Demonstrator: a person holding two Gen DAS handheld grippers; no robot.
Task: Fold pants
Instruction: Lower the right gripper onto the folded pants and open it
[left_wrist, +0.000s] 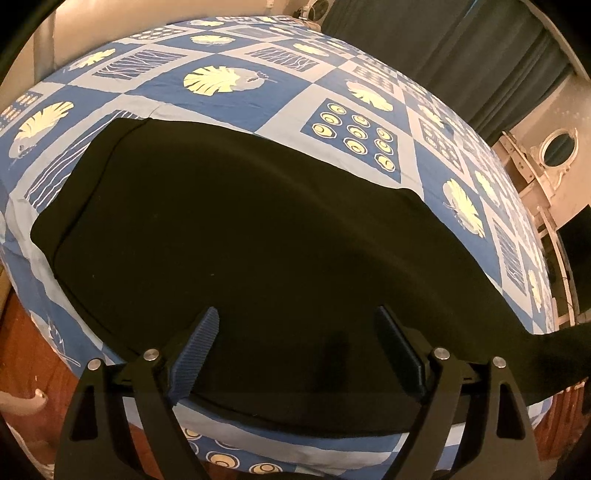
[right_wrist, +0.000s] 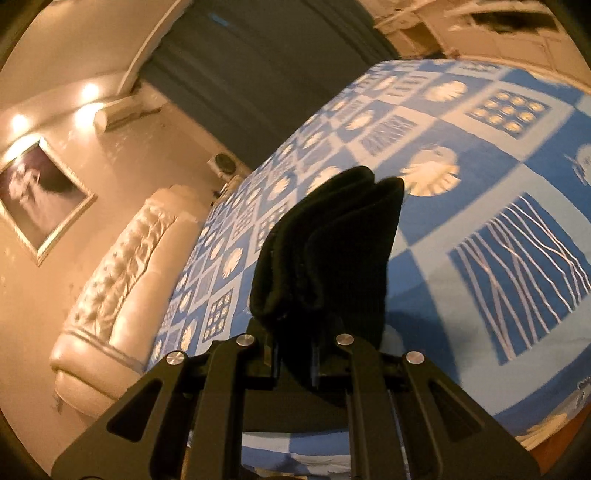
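Note:
Black pants (left_wrist: 236, 229) lie spread flat on the bed's blue patterned sheet (left_wrist: 229, 107), waistband to the left, legs running off to the right. My left gripper (left_wrist: 297, 317) is open and hovers just above the near edge of the pants; its blue fingers (left_wrist: 195, 347) hold nothing. My right gripper (right_wrist: 295, 354) is shut on a bunched end of the pants (right_wrist: 328, 254), which stands up from the jaws above the sheet (right_wrist: 480, 177).
A cream tufted headboard (right_wrist: 122, 273) runs along the bed's far side. Dark curtains (left_wrist: 461, 48) hang behind. White furniture with an oval mirror (left_wrist: 554, 147) stands at the right. Wooden floor (left_wrist: 26, 343) shows beside the bed's near edge.

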